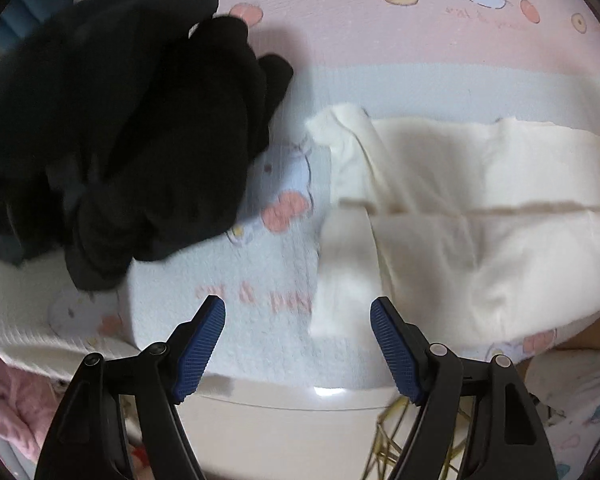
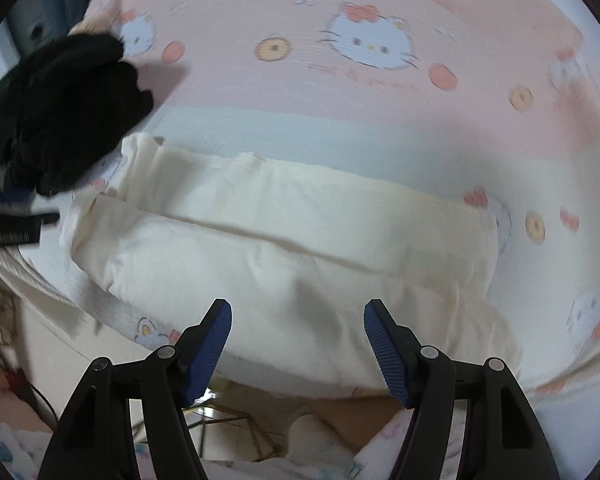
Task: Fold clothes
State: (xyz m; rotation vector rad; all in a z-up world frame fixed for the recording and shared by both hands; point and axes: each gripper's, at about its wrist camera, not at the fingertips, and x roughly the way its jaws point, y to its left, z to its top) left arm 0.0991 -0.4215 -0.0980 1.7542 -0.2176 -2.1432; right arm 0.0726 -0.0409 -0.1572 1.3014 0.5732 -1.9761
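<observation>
A cream-white garment (image 1: 480,216) lies folded into a long band on the cartoon-print sheet (image 1: 380,48), with a fold line along its middle. In the right wrist view the same garment (image 2: 284,248) spreads across the centre. A crumpled black garment (image 1: 120,128) is heaped to the left of it, also seen at the upper left as a black heap (image 2: 68,112). My left gripper (image 1: 298,342) hovers open above the sheet beside the cream garment's left end, nothing between its blue pads. My right gripper (image 2: 298,346) is open above the garment's near edge, holding nothing.
The sheet (image 2: 340,128) covers a bed whose near edge (image 1: 284,400) drops to a pale floor. A thin gold wire frame (image 1: 392,452) stands below the edge. Pink fabric (image 1: 16,404) lies at the lower left. A dark device (image 2: 8,224) shows at the left of the right wrist view.
</observation>
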